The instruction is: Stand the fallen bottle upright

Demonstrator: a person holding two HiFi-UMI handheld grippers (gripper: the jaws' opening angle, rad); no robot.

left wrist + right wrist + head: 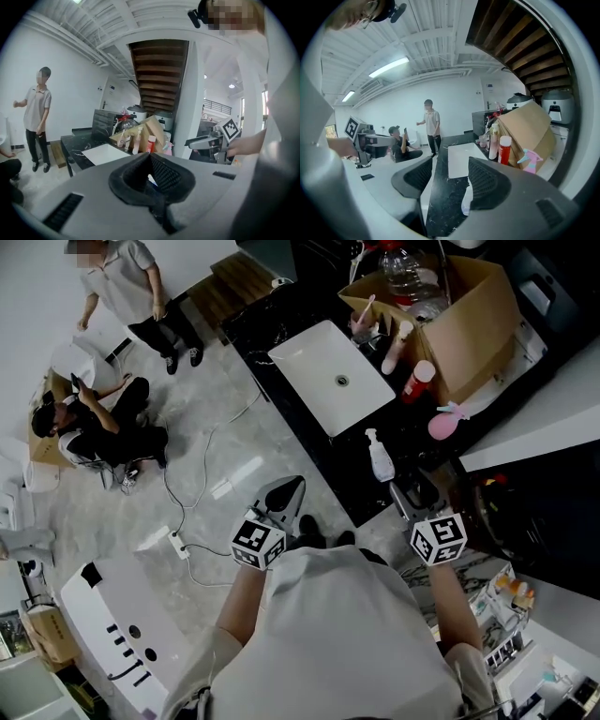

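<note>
Nearest, at the lower middle of the head view, the left gripper (149, 155) is seen with its jaws together and nothing between them, while the right gripper (450, 165) is held with its jaws apart and empty. Just beyond the right gripper, the bottle (380, 458) is found lying on its side on the black counter (349, 474), its pump head turned toward the sink (333, 376) further up the frame. It is judged to be light, stiff plastic, smooth and liable to roll or slip. The body, below the pump neck, is judged the best place to be gripped. No brand or writing can be read on it; only square markers are made out on the cubes (439, 538).
</note>
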